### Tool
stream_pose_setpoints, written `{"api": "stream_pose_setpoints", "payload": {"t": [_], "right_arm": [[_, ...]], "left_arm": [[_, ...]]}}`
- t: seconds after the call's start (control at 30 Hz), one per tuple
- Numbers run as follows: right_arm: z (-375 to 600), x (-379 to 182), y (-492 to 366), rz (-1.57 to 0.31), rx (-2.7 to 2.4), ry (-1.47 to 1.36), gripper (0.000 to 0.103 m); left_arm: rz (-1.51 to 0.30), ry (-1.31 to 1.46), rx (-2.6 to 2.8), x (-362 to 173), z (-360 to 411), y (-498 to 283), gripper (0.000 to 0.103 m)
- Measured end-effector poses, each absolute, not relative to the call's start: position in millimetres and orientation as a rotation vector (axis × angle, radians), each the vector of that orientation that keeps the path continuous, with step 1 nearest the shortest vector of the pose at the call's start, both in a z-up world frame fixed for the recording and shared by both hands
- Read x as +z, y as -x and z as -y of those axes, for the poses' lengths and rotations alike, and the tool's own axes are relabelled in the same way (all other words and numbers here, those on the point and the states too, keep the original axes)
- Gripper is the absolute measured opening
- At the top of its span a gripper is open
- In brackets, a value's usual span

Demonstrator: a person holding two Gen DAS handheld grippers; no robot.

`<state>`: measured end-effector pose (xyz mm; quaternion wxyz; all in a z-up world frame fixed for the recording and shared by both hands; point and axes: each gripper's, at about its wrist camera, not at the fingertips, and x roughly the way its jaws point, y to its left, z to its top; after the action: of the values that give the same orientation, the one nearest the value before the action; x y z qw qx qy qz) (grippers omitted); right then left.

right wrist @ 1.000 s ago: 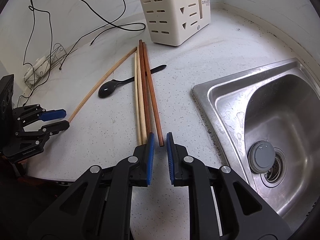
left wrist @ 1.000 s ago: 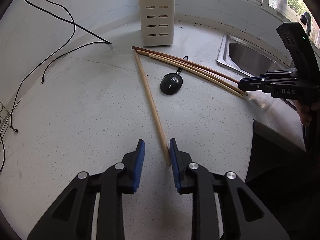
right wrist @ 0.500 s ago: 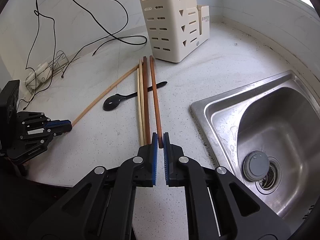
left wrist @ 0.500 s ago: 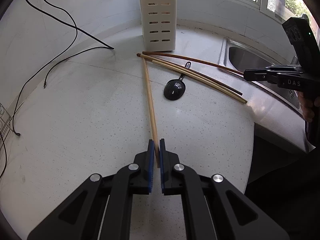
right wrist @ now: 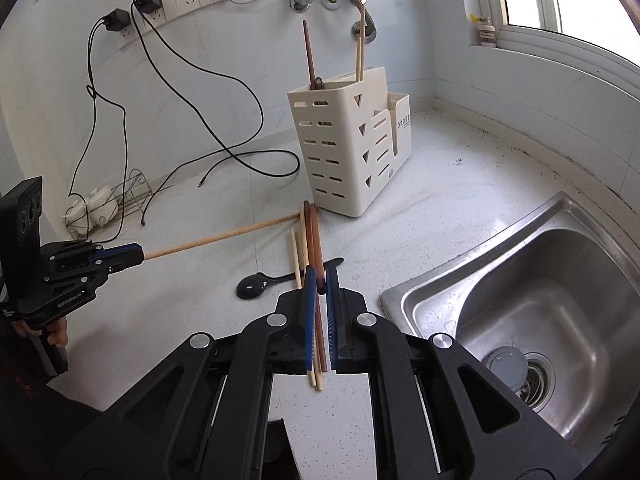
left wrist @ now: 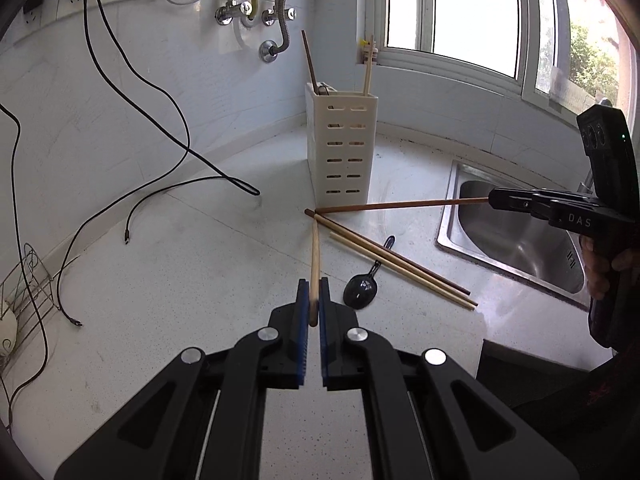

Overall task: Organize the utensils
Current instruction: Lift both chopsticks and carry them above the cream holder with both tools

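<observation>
My left gripper [left wrist: 314, 286] is shut on the near end of a light wooden chopstick [left wrist: 315, 252], whose far tip points at the foot of the cream utensil holder [left wrist: 342, 148]. My right gripper [right wrist: 319, 276] is shut on a dark brown chopstick [right wrist: 316, 240], also aimed at the holder [right wrist: 344, 152]. Each gripper shows in the other's view: the right gripper [left wrist: 494, 200] with its brown stick [left wrist: 400, 205], the left gripper [right wrist: 138, 254] with its light stick [right wrist: 220, 236]. A dark and a light chopstick [left wrist: 400, 266] and a black spoon [left wrist: 362, 290] lie on the counter.
A steel sink [right wrist: 540, 300] is set into the counter on the right. Black cables [left wrist: 180, 184] trail over the left of the white counter, beside a wire rack [right wrist: 104, 208]. Two chopsticks stand in the holder. Taps and wall sockets are behind it.
Both grippers have shut, each on one chopstick, and have risen with it. The held sticks have swung apart from the two left on the counter.
</observation>
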<state>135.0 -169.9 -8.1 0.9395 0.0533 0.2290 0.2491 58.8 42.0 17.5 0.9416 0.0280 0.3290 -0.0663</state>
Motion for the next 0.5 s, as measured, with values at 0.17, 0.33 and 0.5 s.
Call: {"api": "stream_pose_setpoints", "payload": {"t": [0.17,0.33,0.5], "right_arm": [[169,10,-143,-0.408,0.505,-0.142,0.005],[163,29,-153,-0.356,0.502,-0.135,0.005],[157,43,-163,-0.326,0.508,-0.122,0.005]], "left_arm": [[-0.605,-0.045,-0.127,38,-43,-65,0.004],[-0.551,-0.057,-0.124,54,-39,-77,0.004],[-0.510,-0.059,-0.115,69,-34,-95,0.004]]}}
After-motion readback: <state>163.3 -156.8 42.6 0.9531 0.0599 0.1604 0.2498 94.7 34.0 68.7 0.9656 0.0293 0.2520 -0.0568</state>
